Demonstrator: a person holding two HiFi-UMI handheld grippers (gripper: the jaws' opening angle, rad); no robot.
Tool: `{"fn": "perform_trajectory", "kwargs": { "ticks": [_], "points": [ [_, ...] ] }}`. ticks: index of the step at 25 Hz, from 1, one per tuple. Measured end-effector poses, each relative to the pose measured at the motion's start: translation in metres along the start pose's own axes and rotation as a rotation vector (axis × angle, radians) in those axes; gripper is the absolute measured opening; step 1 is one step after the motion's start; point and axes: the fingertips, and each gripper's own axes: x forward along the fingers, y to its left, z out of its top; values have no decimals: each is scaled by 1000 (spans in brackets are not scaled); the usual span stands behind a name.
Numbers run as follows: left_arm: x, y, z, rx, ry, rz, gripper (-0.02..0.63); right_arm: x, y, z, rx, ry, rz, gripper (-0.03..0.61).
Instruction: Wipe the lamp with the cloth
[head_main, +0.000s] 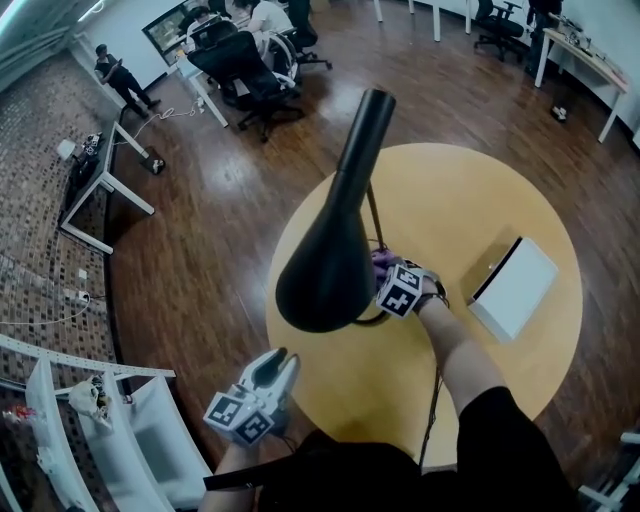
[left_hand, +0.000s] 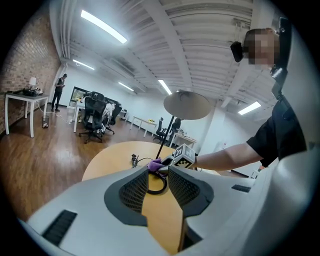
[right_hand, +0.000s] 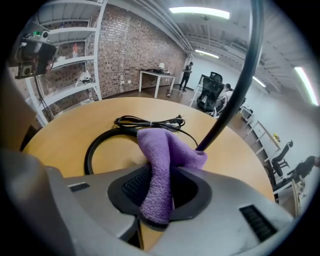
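On round wooden table (head_main: 460, 200), near ctr, the following are noted:

1. Lamp (head_main: 335, 240): black, tall. Cone shade is seen from above in head view. Thin stem (right_hand: 235, 85) is carried on an open ring base (right_hand: 92, 147) laid flat on tabletop. Cord (right_hand: 145, 121) is bundled just beyond the ring.

2. Cloth (right_hand: 160, 170): purple, fluffy. It is pinched in right gripper, w/ one end hanging below the jaws. The upper end is folded over and laid against lamp stem low down, just above the base.

3. Right gripper (head_main: 385, 272): angled down at foot of lamp. Jaws are pressed onto the cloth from both sides.

4. Left gripper (left_hand: 157, 187): held at near-left table edge, well apart from lamp and pointed toward it. Jaws are spread; only bare tabletop is seen btwn them.

5. White box (head_main: 515, 288): flat, rectangular, dark along one edge. It is set on right side of table, apart from lamp.

Bkgd: dark wood floor (head_main: 200, 230) is seen round the table. Black office chairs (head_main: 250, 75) are grouped at far desks. A person (head_main: 120, 75) is seen standing far left. Brick wall w/ shelves (right_hand: 70, 65) is shown in right gripper view.
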Motion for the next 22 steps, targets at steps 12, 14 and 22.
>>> {"fn": "perform_trajectory", "kwargs": {
  "ticks": [12, 14, 22],
  "points": [
    [43, -45, -4, -7, 4, -131, 117, -32, 52, -46, 66, 18, 220, 95],
    [43, -45, 2, -7, -12, -133, 117, -48, 19, -43, 87, -68, 124, 95],
    [28, -34, 41, -25, -128, -104, 117, -230, -140, 87, 477, -819, 47, 95]
  ]
}}
